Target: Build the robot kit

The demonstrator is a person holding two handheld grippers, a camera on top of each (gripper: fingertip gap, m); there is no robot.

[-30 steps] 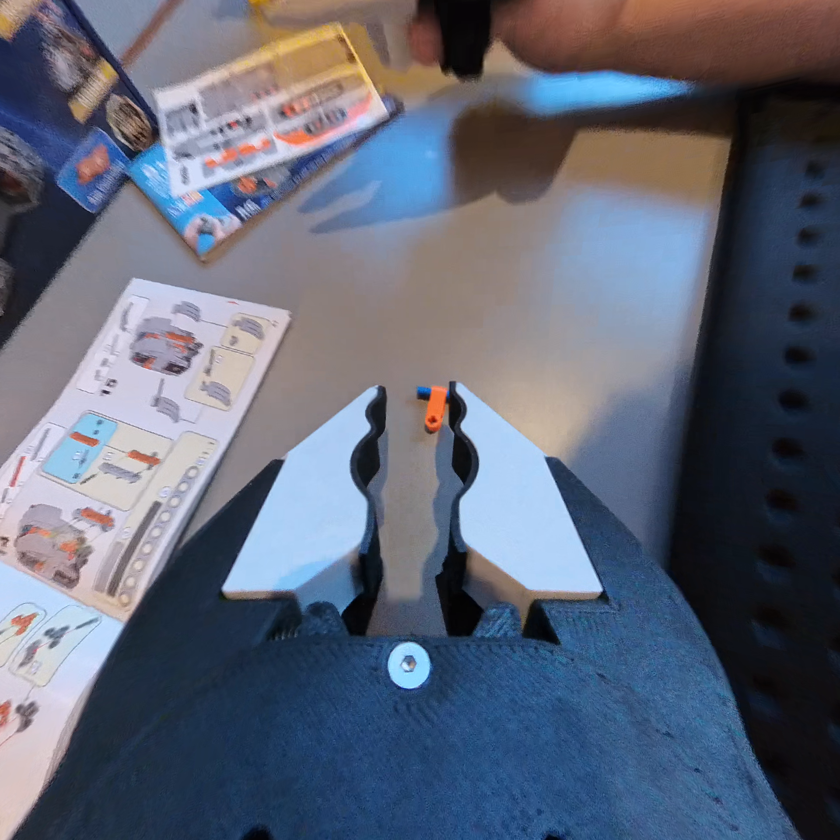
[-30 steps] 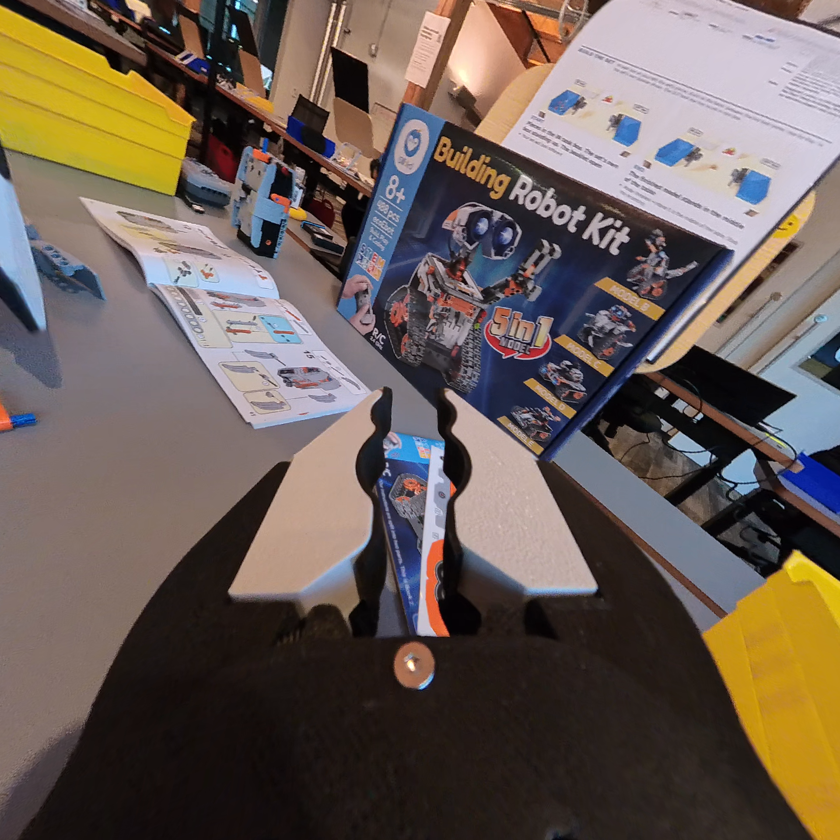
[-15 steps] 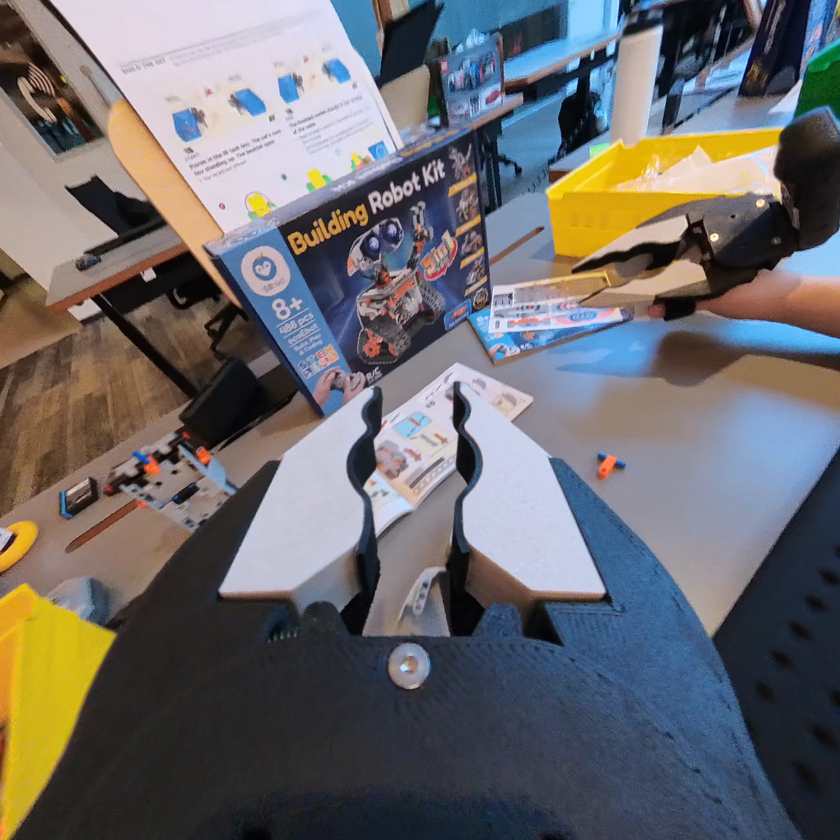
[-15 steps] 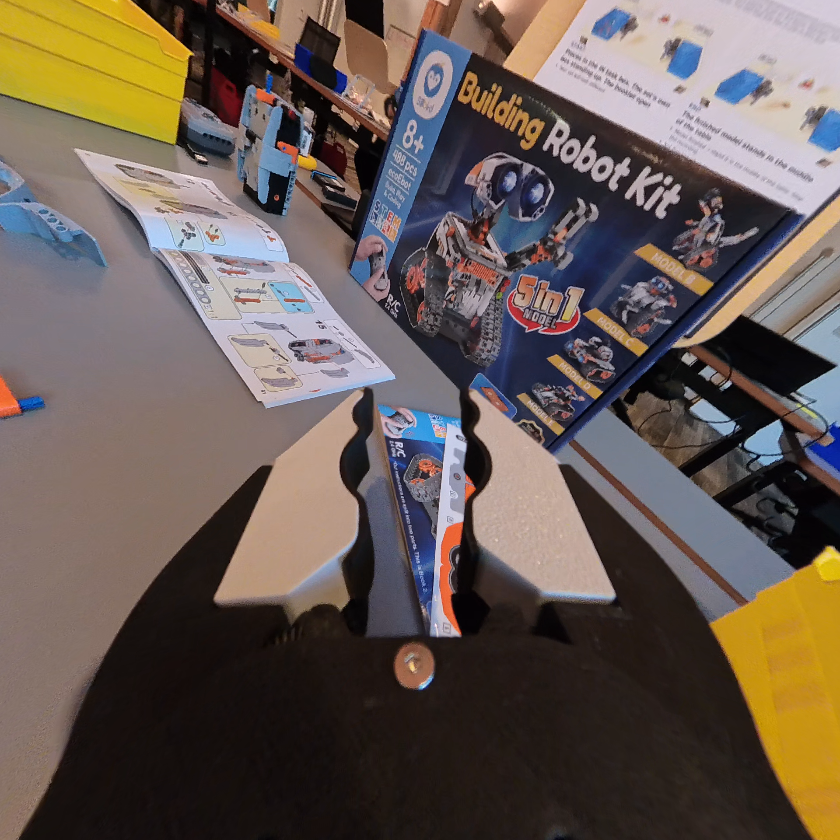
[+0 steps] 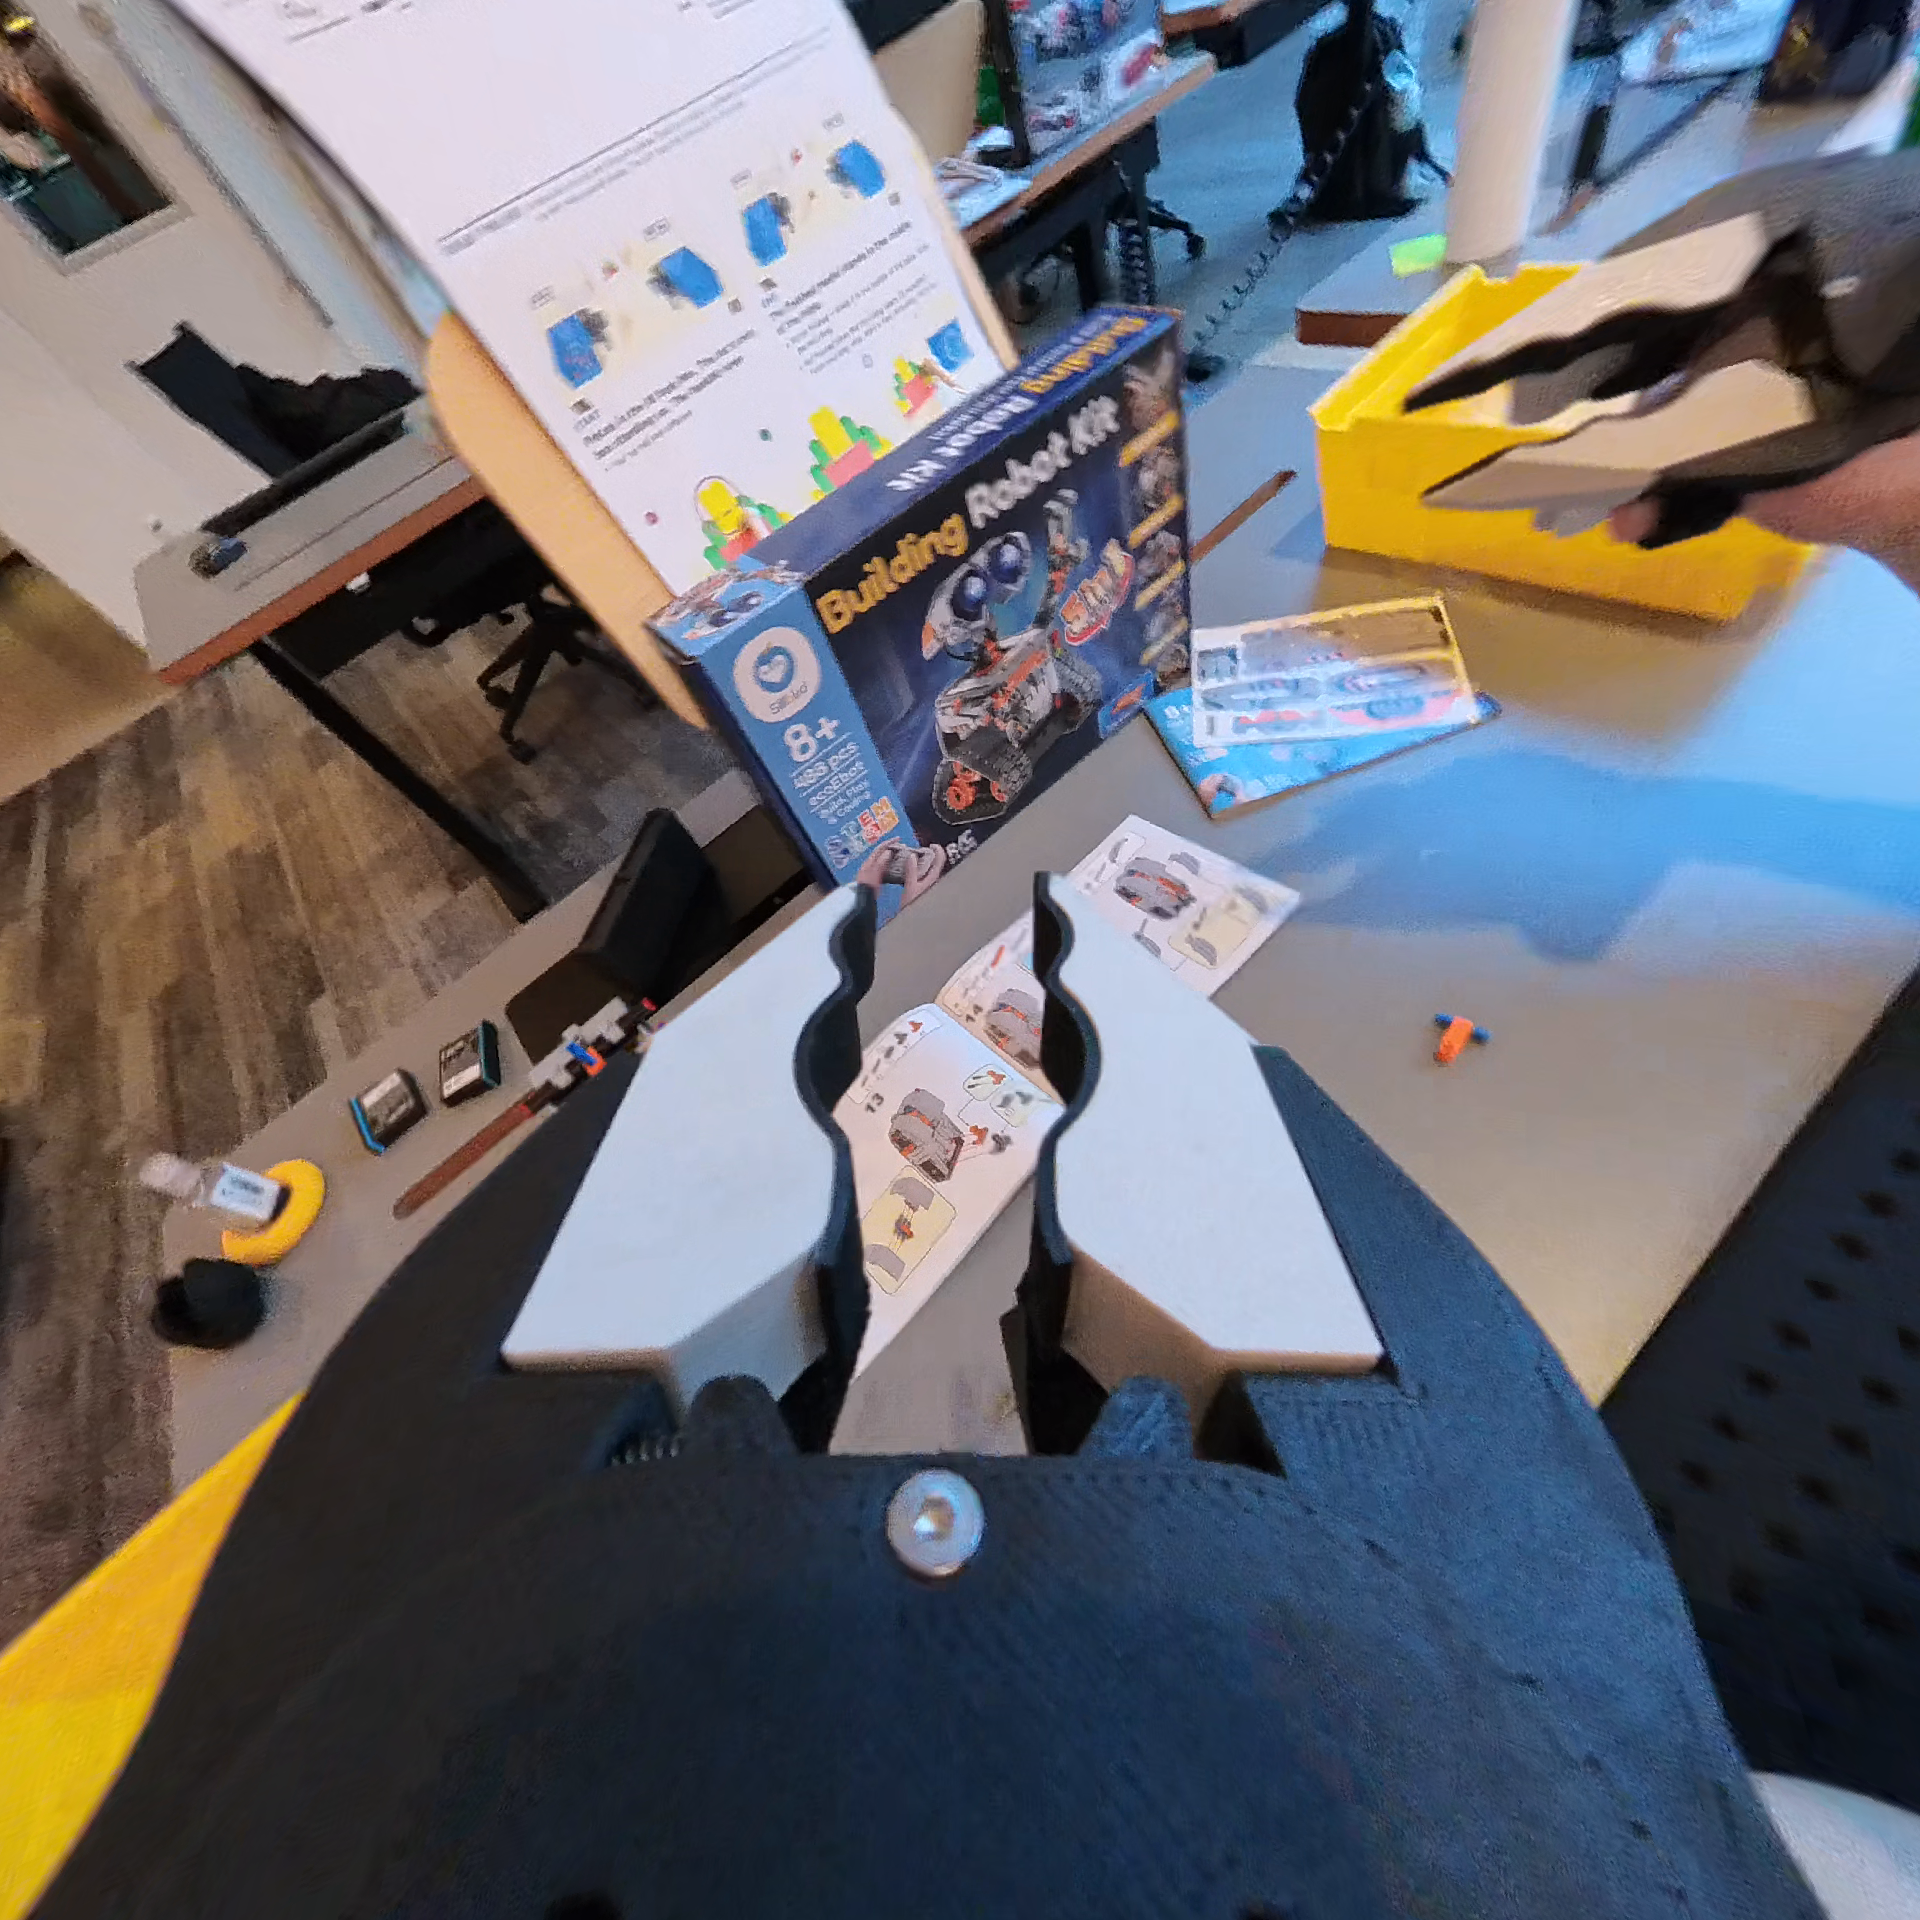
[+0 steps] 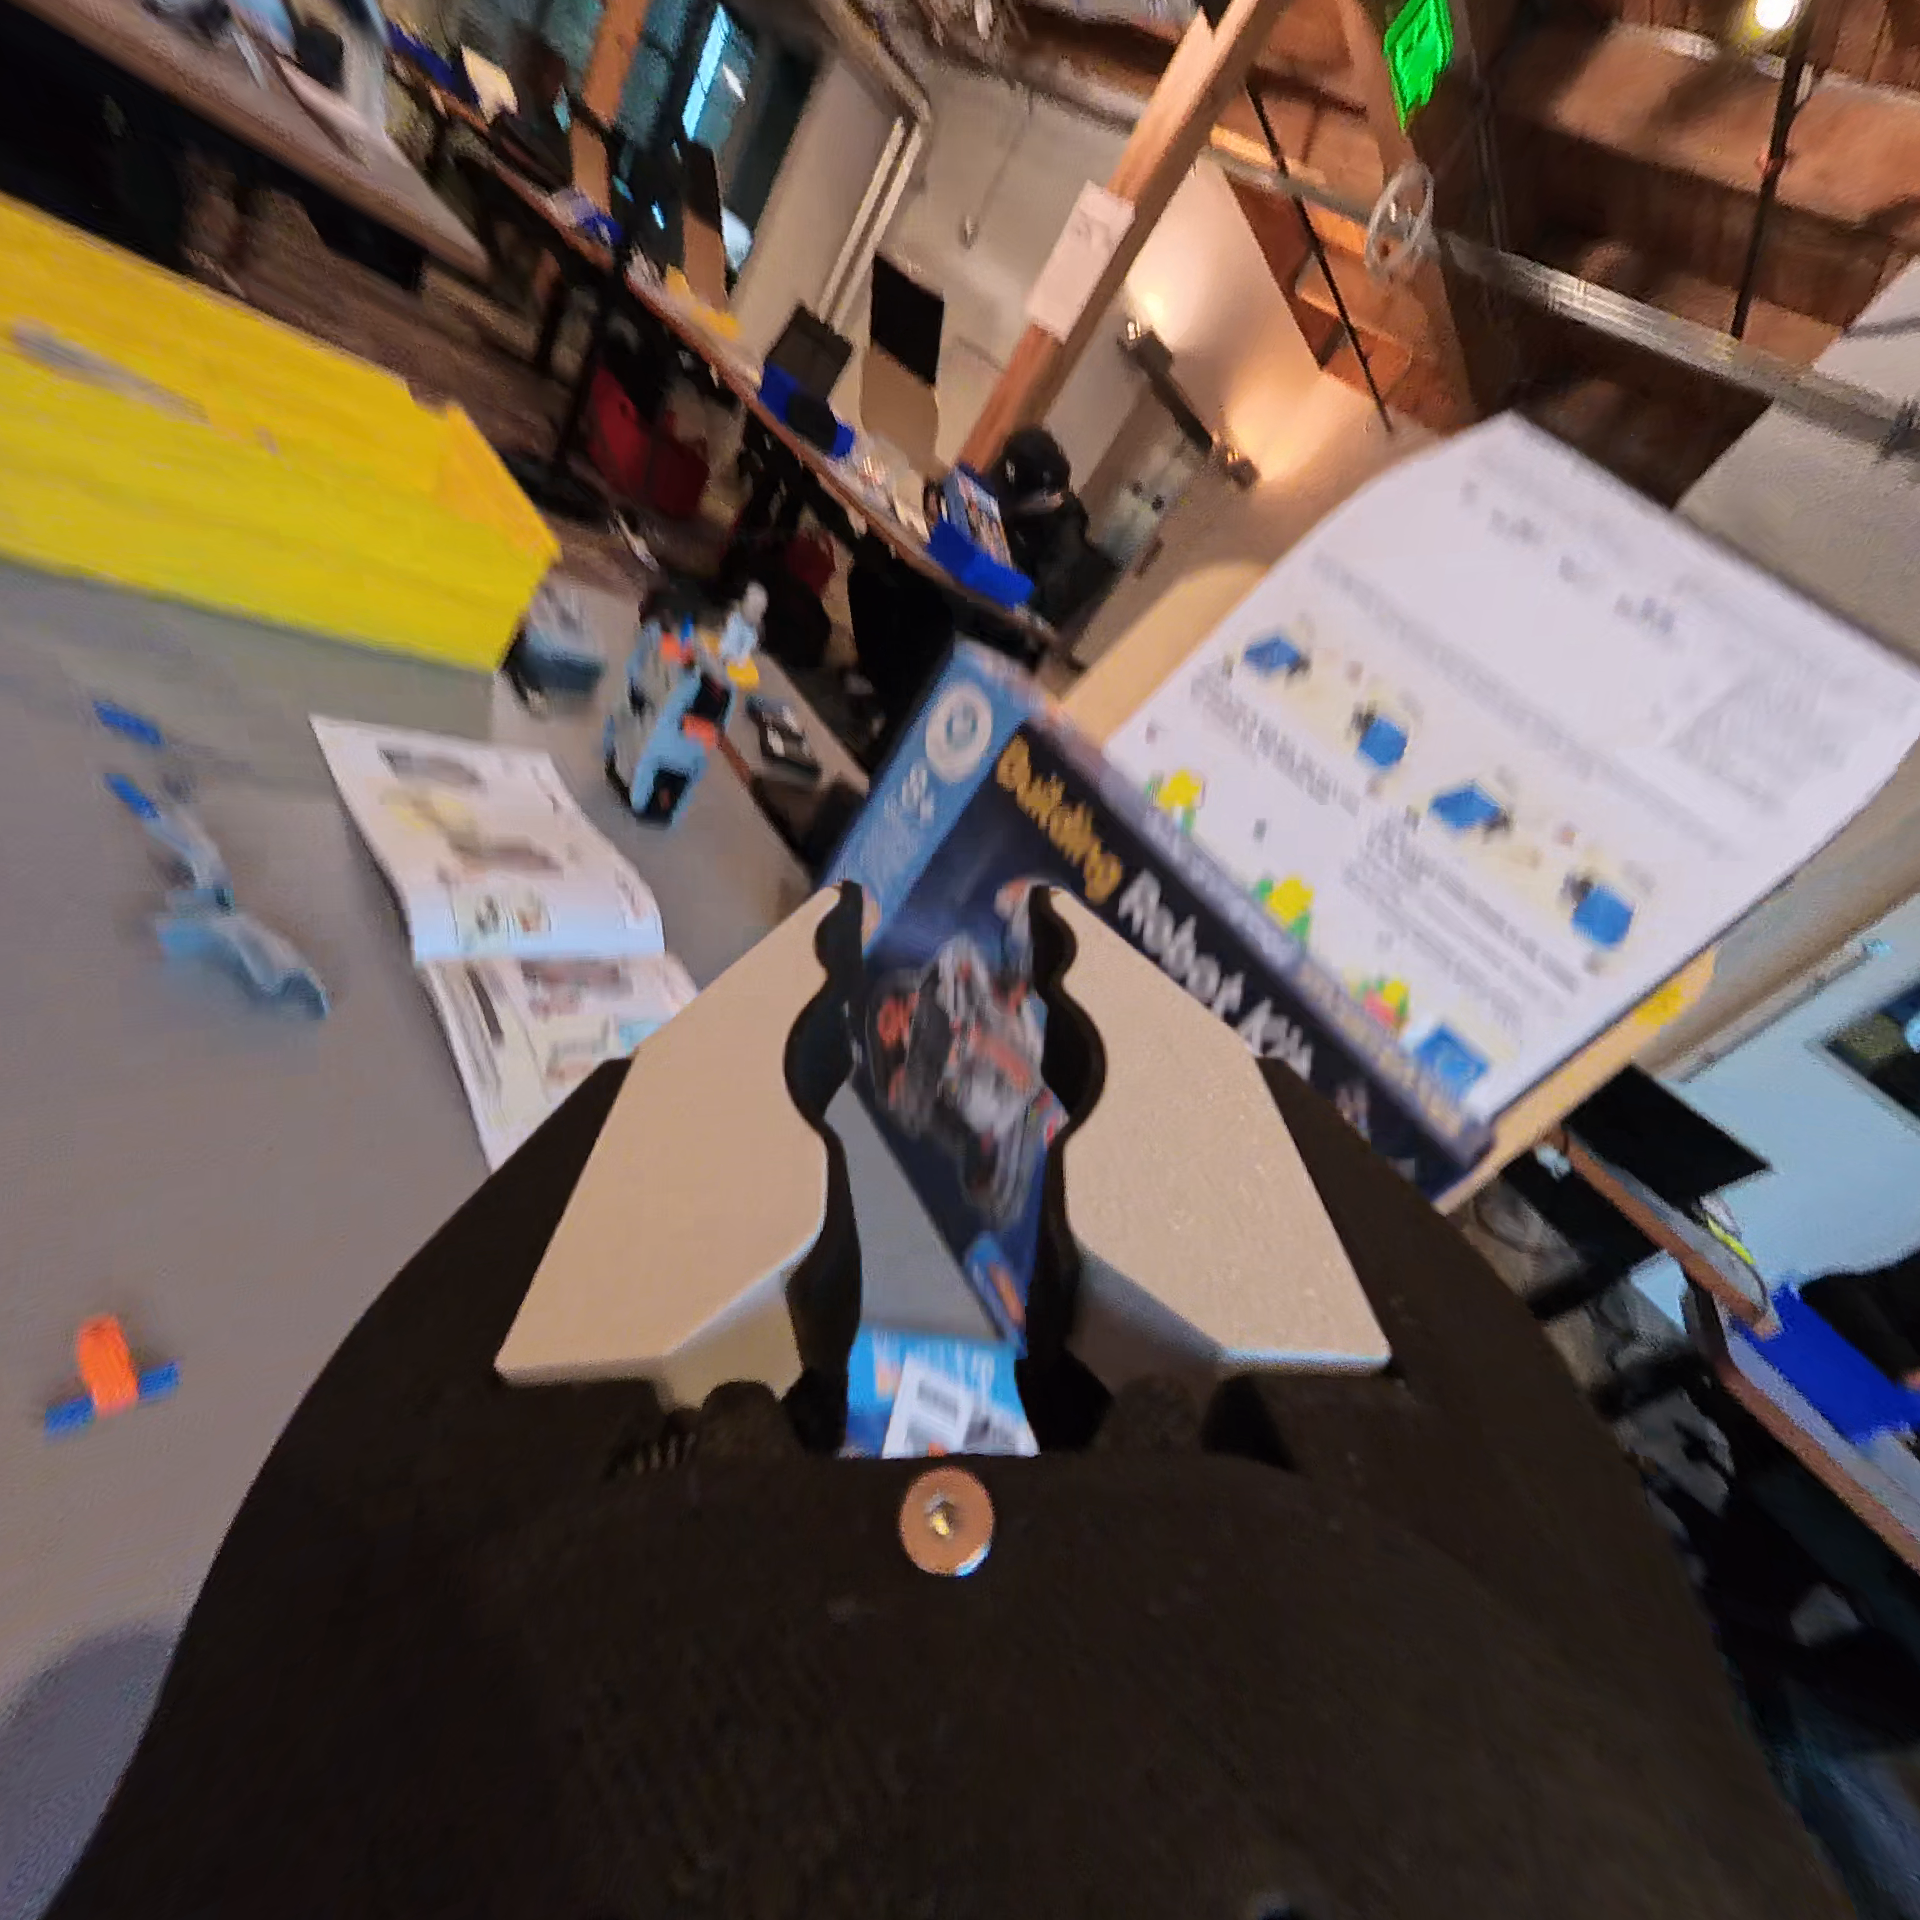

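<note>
From the left wrist view we are seeing the right gripper (image 5: 1434, 447) held high over a yellow bin (image 5: 1382, 488), plus a closed booklet (image 5: 1340, 686) lying flat beside the kit box (image 5: 966, 644). The right wrist view is showing a light blue model (image 6: 670, 727) and a grey-blue part (image 6: 234, 945) that the left view is hiding. Our left gripper (image 5: 948, 904) is hovering with its jaws apart and nothing between them, above the open manual (image 5: 1039, 1049) on the worktop (image 5: 1662, 935). Our right gripper (image 6: 948, 914) is also gaping and gripping nothing, pointing at the kit box (image 6: 1039, 935). A small orange and blue piece (image 5: 1458, 1037) is lying well to the right of the left gripper, and in the right view the same piece (image 6: 109, 1377) is sitting far left.
</note>
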